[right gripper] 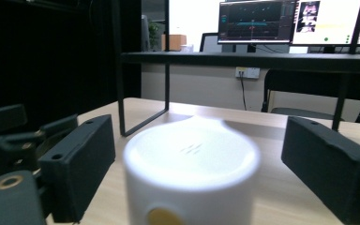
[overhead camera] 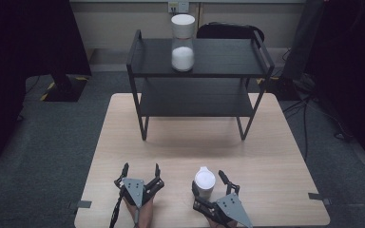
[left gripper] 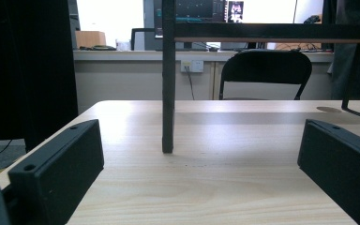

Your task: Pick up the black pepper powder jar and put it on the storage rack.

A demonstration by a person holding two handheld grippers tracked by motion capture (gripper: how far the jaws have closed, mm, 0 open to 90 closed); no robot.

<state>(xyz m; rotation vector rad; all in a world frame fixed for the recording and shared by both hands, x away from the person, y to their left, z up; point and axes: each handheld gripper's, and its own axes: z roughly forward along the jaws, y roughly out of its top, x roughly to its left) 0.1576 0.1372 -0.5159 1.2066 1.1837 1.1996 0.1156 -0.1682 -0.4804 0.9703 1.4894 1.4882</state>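
Two claws are seen at the near edge of the worktop (overhead camera: 123, 142). The right claw (overhead camera: 210, 180) is set around a white lidded container (overhead camera: 204, 183) that stands upright just ahead of the person's hand; its jaws are spread to either side of the container, and in the right gripper view a gap is left between each black pad and the white wall, so nothing is pinched yet. The left claw (overhead camera: 140, 172) is held spread and empty near it, with bare worktop between its jaws.

The step in hand is judged to be the grasp of the container. For the next move, the jaws would have to be closed evenly on its round wall, below the lid, so that it is not tipped.

The container's long axis is set vertical, lid uppermost. A small spout on the lid rim is pointed away from the person, toward the black two-tier shelf (overhead camera: 199, 71), on whose top tier a taller white appliance (overhead camera: 183, 42) is stood.
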